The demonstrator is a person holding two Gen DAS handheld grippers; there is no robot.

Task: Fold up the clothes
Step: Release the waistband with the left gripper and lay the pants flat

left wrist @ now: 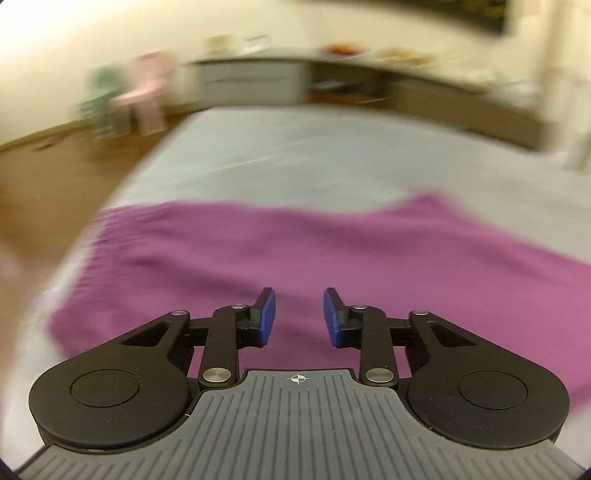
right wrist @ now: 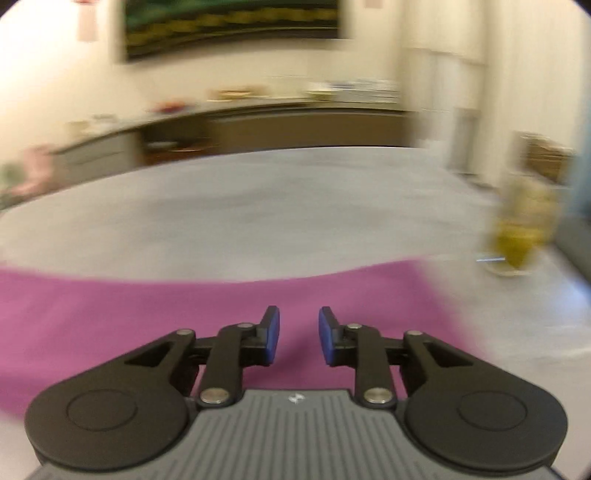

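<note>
A purple garment [left wrist: 295,251] lies spread flat on a grey bed sheet [left wrist: 280,162]. It also shows in the right wrist view [right wrist: 147,314], on the same sheet [right wrist: 258,206]. My left gripper [left wrist: 299,317] is open and empty, above the garment's near part. My right gripper [right wrist: 299,334] is open and empty, above the garment near its right edge. Both views are blurred by motion.
A long low cabinet [left wrist: 369,85] stands along the far wall behind the bed. Pink and green shapes [left wrist: 125,96] stand on the floor at far left. A yellowish object [right wrist: 521,229] stands at the bed's right side. A dark picture [right wrist: 232,26] hangs on the wall.
</note>
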